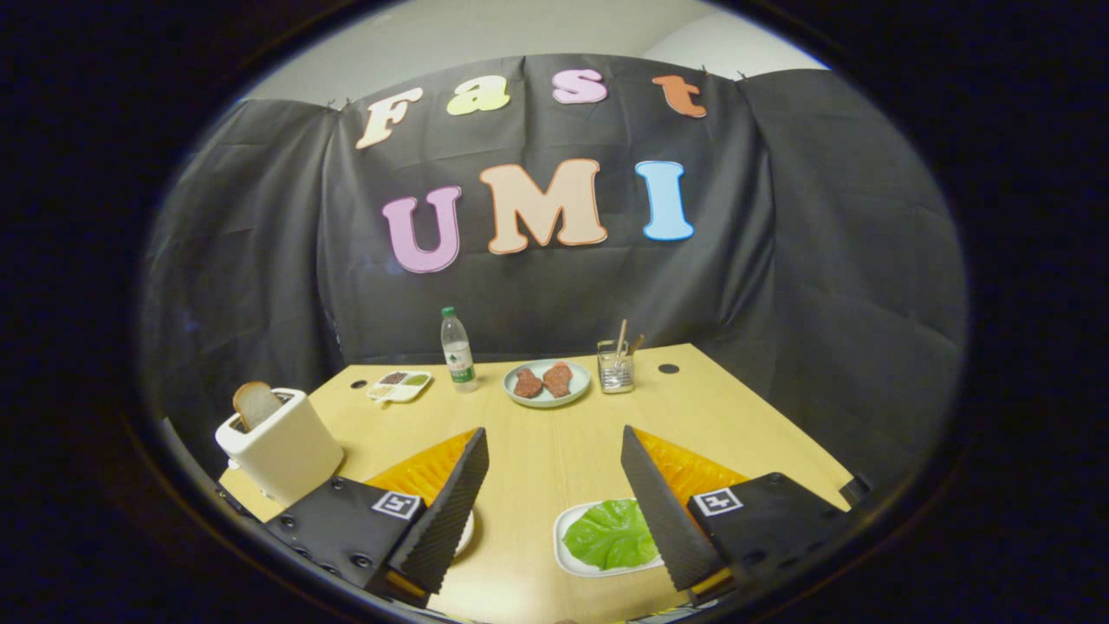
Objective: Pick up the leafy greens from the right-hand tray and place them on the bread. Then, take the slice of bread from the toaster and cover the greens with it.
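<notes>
We see the leafy greens (611,535) lying in a small white tray (565,555) on the wooden surface (554,451). The tray sits low between the two fingers, much closer to the right finger, and this finger hides the right side of the tray and a part of the greens. The tongs (554,451) are wide open and they grip nothing; both fingers are above the surface and do not touch the greens.

Behind the left finger we notice a white rim of a plate (469,530), but we cannot tell what lies on it, because the finger covers almost all of it. To the left of this finger stands a white toaster (279,446) near the edge of the surface, and one slice of bread (256,403) sticks up from its slot, a little tilted.

Beyond the fingers, at the far side of the surface, we see a row of things. There is a small white dish with compartments (399,386), then an upright plastic bottle (457,350) with a green cap just beside it. Next comes a round plate (548,382) with two brownish-red pieces of meat (543,381) side by side. To the right of that plate stands a clear glass (615,367) with some sticks (621,336) in it.
</notes>
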`<move>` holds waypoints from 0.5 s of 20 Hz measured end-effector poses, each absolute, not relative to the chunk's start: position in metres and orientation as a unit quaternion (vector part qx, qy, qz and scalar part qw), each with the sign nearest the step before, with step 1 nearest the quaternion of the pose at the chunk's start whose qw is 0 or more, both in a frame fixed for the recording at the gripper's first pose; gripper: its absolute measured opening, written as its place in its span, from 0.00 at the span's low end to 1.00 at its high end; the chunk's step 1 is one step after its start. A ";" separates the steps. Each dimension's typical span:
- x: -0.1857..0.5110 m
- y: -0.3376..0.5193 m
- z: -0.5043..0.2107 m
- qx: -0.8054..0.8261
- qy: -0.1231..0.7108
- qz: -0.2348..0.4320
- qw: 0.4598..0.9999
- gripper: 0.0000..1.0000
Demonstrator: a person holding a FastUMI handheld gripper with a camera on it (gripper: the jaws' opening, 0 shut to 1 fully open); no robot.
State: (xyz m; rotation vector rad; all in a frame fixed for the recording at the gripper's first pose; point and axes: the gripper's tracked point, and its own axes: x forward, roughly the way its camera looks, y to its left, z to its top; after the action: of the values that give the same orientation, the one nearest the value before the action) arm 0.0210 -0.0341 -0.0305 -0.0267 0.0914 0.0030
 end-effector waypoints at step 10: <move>0.063 -0.120 -0.079 -0.022 0.137 0.005 0.990 0.98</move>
State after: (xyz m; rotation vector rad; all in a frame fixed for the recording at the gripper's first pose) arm 0.0630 -0.1200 -0.0790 -0.0435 0.2759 0.0095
